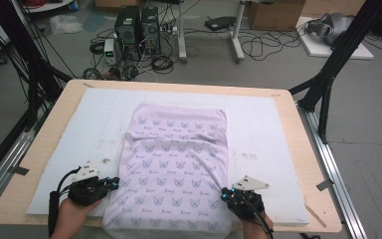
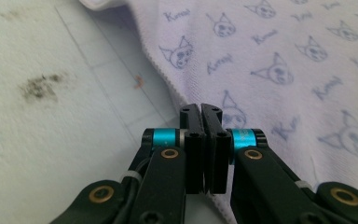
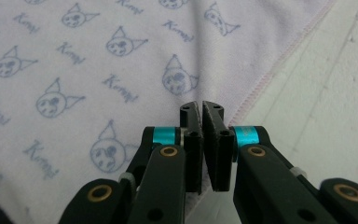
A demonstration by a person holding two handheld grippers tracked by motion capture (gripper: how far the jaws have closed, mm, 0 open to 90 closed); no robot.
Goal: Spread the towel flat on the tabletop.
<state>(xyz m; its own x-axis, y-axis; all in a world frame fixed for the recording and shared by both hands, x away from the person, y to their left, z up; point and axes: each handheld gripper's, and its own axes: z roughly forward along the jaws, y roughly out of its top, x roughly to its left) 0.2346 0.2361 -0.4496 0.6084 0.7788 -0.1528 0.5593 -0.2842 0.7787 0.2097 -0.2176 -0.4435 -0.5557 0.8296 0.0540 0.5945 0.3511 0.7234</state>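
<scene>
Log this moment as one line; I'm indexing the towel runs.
left gripper: shut on printed towel, left edge | right gripper: shut on towel's right edge | towel: flat on white mat

We see the cloth (image 1: 175, 164) lying mid-table on the mat (image 1: 258, 129), which lies on the table (image 1: 298, 149); its near edge hangs over the table's front. Left gripper (image 1: 113, 183) sits at the cloth's near-left edge, right gripper (image 1: 225, 194) at its near-right edge, w/ the cloth btwn them. Behind the table, on the floor: computer towers (image 1: 138, 27) at left, cardboard box (image 1: 273, 15) farther right.
</scene>
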